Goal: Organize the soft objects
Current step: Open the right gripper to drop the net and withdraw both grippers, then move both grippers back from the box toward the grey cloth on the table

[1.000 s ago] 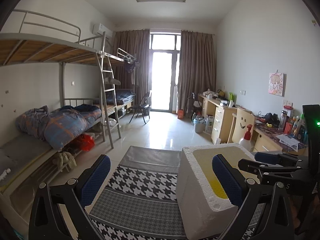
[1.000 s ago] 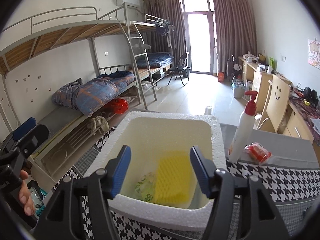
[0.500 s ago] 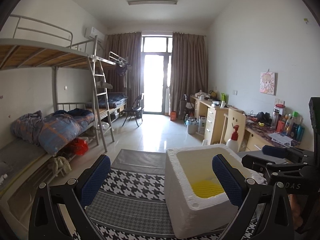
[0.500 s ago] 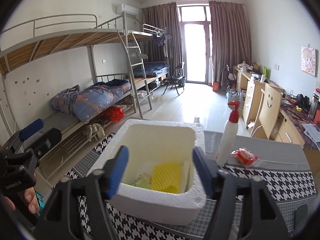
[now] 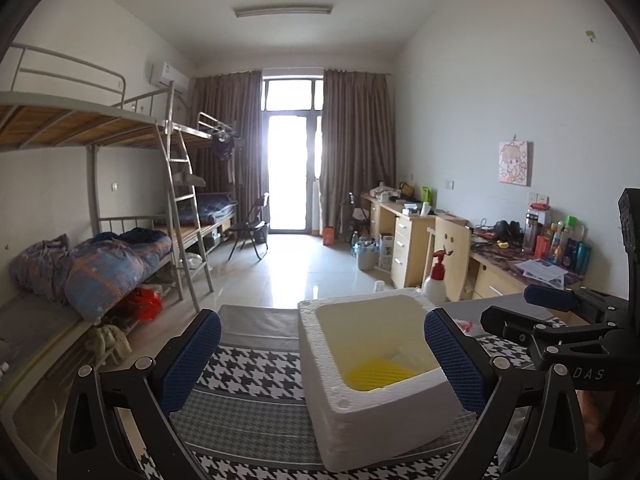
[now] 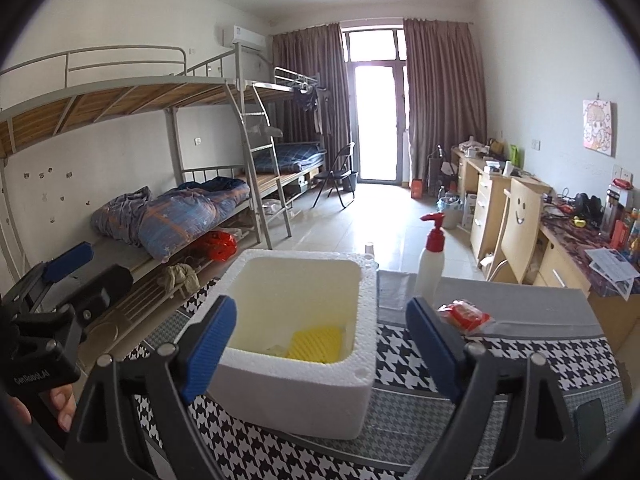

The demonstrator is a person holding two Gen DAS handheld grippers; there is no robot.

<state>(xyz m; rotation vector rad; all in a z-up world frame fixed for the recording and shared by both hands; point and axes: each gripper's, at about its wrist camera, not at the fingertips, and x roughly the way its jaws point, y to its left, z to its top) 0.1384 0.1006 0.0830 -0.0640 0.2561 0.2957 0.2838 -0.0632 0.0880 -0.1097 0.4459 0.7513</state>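
Note:
A white foam box point(image 6: 296, 384) point(image 5: 384, 424) stands on the houndstooth cloth of the table. Inside it lies a yellow ribbed sponge point(image 6: 316, 345) point(image 5: 378, 374), with a pale wrapped item beside it that is mostly hidden by the rim. My right gripper point(image 6: 320, 344) hangs in front of and above the box, its jaws opening, nothing between them. My left gripper point(image 5: 324, 354) is open and empty, left of the box. A red packet point(image 6: 464, 314) lies on the cloth to the right of the box.
A white pump bottle with a red top point(image 6: 430, 258) stands behind the box's right corner. A dark phone point(image 6: 592, 420) lies near the table's right front. Bunk beds point(image 6: 160, 216) line the left wall, desks point(image 6: 520, 224) the right, with bare floor between.
Both grippers have drawn back and up from the box, which now looks smaller and farther. The right jaws have spread wider. The yellow sponge stays in the box.

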